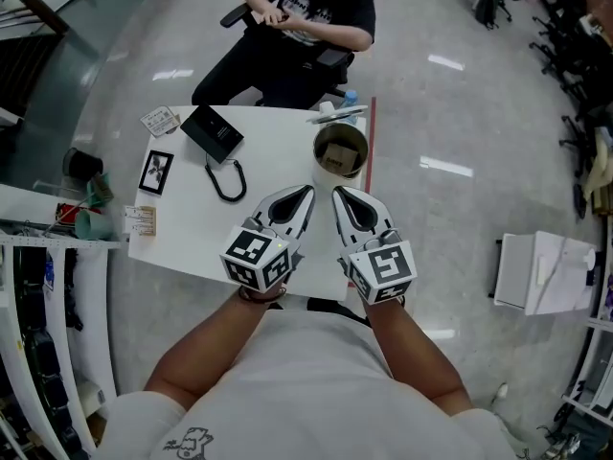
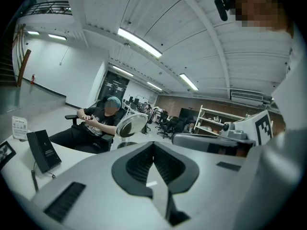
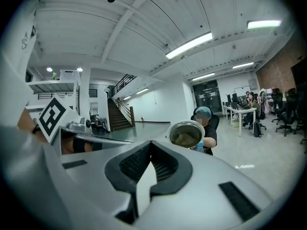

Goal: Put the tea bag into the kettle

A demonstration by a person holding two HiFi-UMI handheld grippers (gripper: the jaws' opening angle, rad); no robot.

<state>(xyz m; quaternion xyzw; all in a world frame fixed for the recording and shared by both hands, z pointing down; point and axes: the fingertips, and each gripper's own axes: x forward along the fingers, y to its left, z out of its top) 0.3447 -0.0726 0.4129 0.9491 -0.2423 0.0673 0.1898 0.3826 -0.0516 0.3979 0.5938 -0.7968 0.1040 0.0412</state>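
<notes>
The metal kettle [image 1: 340,151] stands open-topped at the far right corner of the white table [image 1: 192,228]. A pale tan piece lies inside it; I cannot tell for sure that it is the tea bag. My left gripper [image 1: 308,190] and right gripper [image 1: 336,192] hover side by side just short of the kettle, tips pointing at it. Both are shut with nothing between the jaws. In the left gripper view the shut gripper [image 2: 153,143] points toward the kettle [image 2: 132,126]. The right gripper [image 3: 150,143] likewise faces the kettle [image 3: 186,134], whose brownish inside shows.
A black box [image 1: 213,132] with a looped black cable [image 1: 227,180], a framed picture [image 1: 156,171] and small cards [image 1: 160,120] lie on the table's left half. A person [image 1: 306,17] sits at the far side. A white box [image 1: 536,271] is on the floor at right.
</notes>
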